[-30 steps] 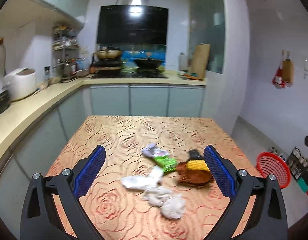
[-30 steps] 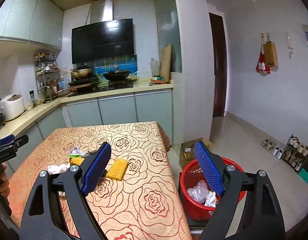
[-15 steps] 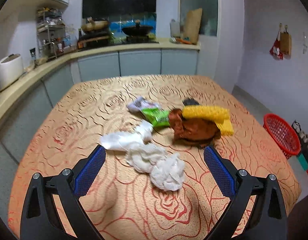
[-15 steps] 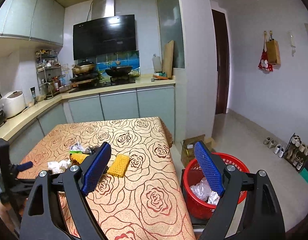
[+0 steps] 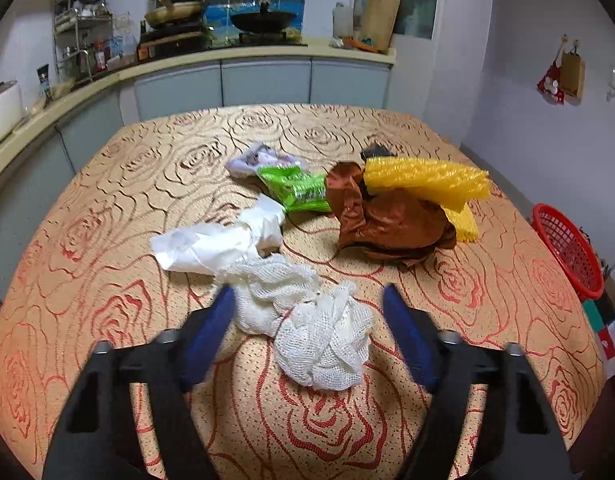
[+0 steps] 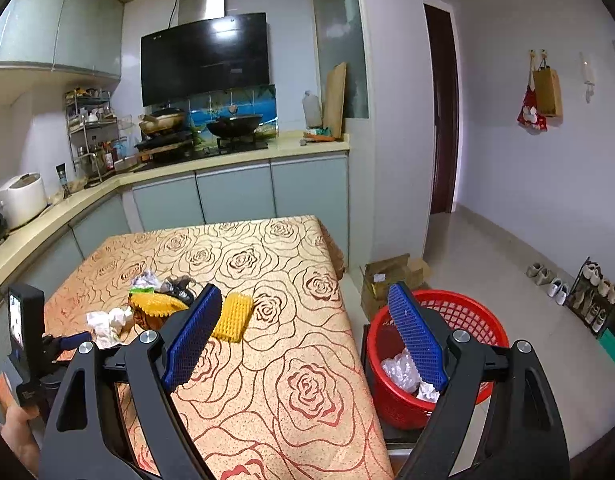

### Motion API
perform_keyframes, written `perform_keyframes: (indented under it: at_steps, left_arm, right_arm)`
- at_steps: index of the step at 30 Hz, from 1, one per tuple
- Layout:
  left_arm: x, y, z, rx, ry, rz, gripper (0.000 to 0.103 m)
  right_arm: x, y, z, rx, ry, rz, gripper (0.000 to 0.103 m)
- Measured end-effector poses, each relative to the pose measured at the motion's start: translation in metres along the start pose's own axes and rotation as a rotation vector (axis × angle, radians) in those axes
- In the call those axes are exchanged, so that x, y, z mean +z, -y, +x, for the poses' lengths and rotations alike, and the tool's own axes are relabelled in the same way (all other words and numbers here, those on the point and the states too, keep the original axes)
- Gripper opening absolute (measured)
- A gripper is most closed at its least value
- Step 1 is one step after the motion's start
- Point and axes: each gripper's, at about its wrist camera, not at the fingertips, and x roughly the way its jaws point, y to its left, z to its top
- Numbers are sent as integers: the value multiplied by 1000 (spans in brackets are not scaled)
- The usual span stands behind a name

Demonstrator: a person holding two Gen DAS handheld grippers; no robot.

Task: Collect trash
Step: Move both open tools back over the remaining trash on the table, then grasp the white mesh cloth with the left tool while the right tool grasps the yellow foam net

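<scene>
Trash lies on the rose-patterned table: a white mesh net, a white crumpled bag, a green wrapper, a brown bag, yellow foam netting and a purple wrapper. My left gripper is open with its fingers on either side of the white mesh net. My right gripper is open and empty, above the table's right edge, beside the red basket, which holds some crumpled plastic. A yellow foam piece lies on the table in the right wrist view.
The red basket also shows at the right in the left wrist view. A cardboard box sits on the floor behind it. Kitchen counters run along the back and left. Shoes line the right wall.
My left gripper has come down and forward over the table, and its fingers have narrowed around the white mesh net. My right gripper has barely moved.
</scene>
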Motion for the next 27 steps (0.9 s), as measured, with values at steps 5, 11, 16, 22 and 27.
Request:
perform_keyframes:
  at_steps: [5,11,16,22,27]
  left_arm:
    - [-1,-3,-3,-5,4,-3,39]
    - [1,-5,-12,-7,19,16,24]
    - [13,-12,-35,7,81,10,23]
    - [28,-28,-63,25,161,-24,23]
    - [36,-39,-75,41,190,-51,23]
  right_arm:
    - [-1,-10,12,29,-26,-5,83]
    - [1,-37,29,106,-52,-30,83]
    - [-2,-62,51,187,-92,-52,83]
    - [-7,-96,75,228,-111,-112,82]
    - [-10,-120,92,288,-142,-171,82]
